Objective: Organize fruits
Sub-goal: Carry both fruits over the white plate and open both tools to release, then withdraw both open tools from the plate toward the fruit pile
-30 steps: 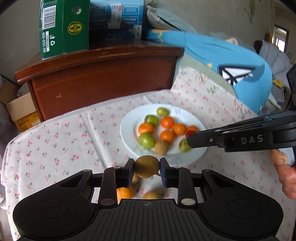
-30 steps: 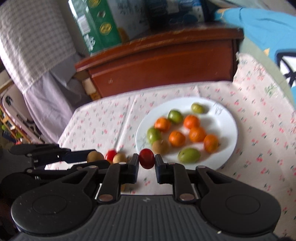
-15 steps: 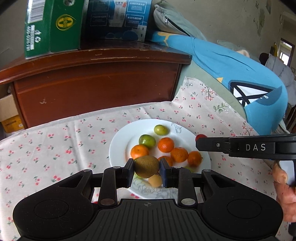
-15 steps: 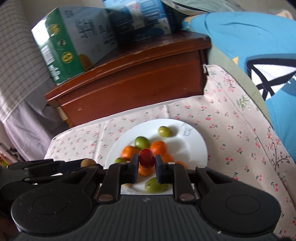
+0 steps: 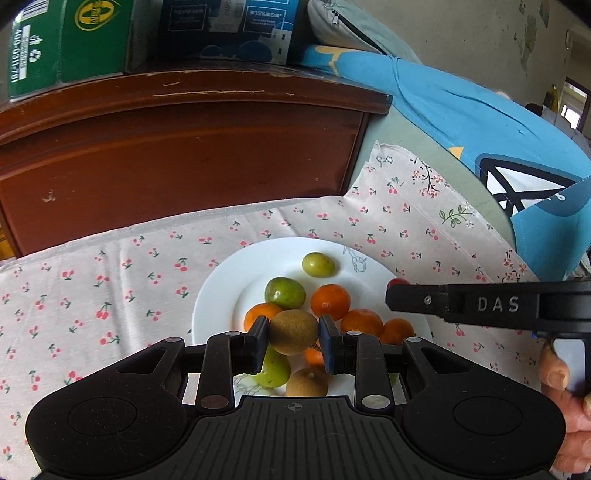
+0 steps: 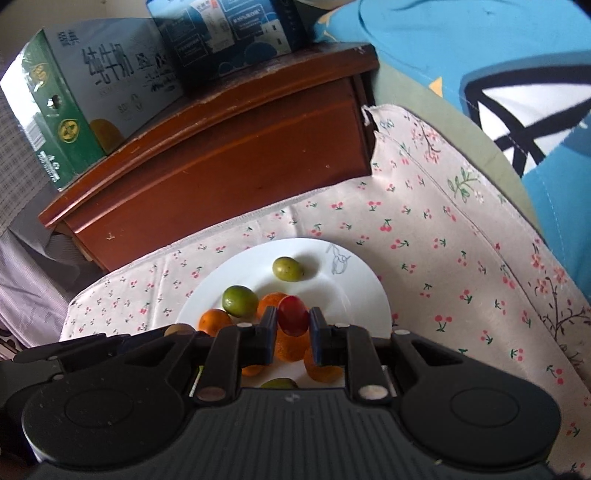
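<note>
A white plate (image 5: 221,291) (image 6: 354,284) on the cherry-print cloth carries several oranges (image 5: 330,301), green fruits (image 5: 284,293) (image 6: 239,301) and a brown one (image 5: 307,382). My left gripper (image 5: 293,341) is shut on a brown kiwi (image 5: 293,331), held over the plate's near side. My right gripper (image 6: 293,332) is shut on a small red tomato (image 6: 293,320) above the plate's fruit pile. In the left wrist view the right gripper (image 5: 395,291) reaches in from the right, with the tomato (image 5: 397,282) just showing at its tip. The left gripper (image 6: 177,332) shows at the left of the right wrist view.
A dark wooden cabinet (image 5: 177,147) stands behind the cloth, with a green carton (image 6: 66,110) and a blue box (image 5: 225,29) on top. Blue fabric (image 5: 480,122) lies at the right. A person's hand (image 5: 565,398) holds the right gripper's handle.
Both grippers have moved forward over the plate, each carrying its fruit. The plate now sits closer and lower in both views. The right gripper has rolled.
</note>
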Demonstrator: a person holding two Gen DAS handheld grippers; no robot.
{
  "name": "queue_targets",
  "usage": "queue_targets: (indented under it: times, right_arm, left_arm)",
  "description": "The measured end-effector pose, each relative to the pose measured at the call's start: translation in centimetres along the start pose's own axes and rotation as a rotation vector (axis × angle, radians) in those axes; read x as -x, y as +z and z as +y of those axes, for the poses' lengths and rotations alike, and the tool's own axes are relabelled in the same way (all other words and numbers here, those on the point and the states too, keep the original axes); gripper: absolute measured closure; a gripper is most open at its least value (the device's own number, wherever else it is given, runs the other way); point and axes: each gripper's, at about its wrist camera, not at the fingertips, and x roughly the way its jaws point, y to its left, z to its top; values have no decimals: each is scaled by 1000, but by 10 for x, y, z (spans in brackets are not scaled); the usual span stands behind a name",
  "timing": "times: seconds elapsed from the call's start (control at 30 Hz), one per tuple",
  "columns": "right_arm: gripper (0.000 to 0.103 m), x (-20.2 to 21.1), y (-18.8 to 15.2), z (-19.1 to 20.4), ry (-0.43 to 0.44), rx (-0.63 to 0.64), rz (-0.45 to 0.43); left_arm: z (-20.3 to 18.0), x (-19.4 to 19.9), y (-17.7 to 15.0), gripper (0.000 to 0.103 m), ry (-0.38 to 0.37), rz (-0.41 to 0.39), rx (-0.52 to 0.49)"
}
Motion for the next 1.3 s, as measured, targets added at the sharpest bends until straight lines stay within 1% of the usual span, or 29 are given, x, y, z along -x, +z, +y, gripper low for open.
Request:
queue_targets:
  times: [0.1,0.23,0.27,0.3,0.37,0.43,0.53,0.57,0.63,0.77,0.93,1.03,1.2,1.3]
  right_arm:
    - [81,-2,0,-2,-13,-12,-3]
    - [81,-1,1,-4,-15,-26,-12]
    - [81,0,2,-4,-14,-30,-12]
    - [81,0,2,-4,-11,-33,-12]
    - [81,1,3,-4,-5,-30,-12]
    - [81,4,4,-2,0,-24,-17]
    - [80,9,4,1,14,-20,-23]
    - [80,11,3,3,20,-16,-25]
    - [79,16,2,8,31,-5,-27]
    - [77,27,-4,21,58,20,-31]
    - [77,37,-17,39,95,54,-19]
    - [77,42,-29,49,115,70,2]
    - [77,49,-55,61,133,89,43]
    - [77,48,-70,68,146,101,77]
  left_arm:
    - [-2,-5,2,76,-7,4,-7]
    - [-4,-3,6,74,-2,-7,-9]
    - [-3,-1,8,72,1,-10,-2]
    - [-3,2,10,69,7,-15,5]
    - [-2,12,14,52,23,-42,8]
    - [-1,23,19,44,46,-61,10]
    - [4,38,24,41,49,-68,22]
    - [7,43,24,37,50,-68,31]
    - [13,53,25,33,58,-65,50]
    - [24,74,20,31,93,-69,58]
    - [39,96,9,30,131,-49,67]
    - [45,108,1,30,156,-32,70]
    - [51,122,-12,30,193,-27,70]
    - [57,127,-18,30,199,-13,84]
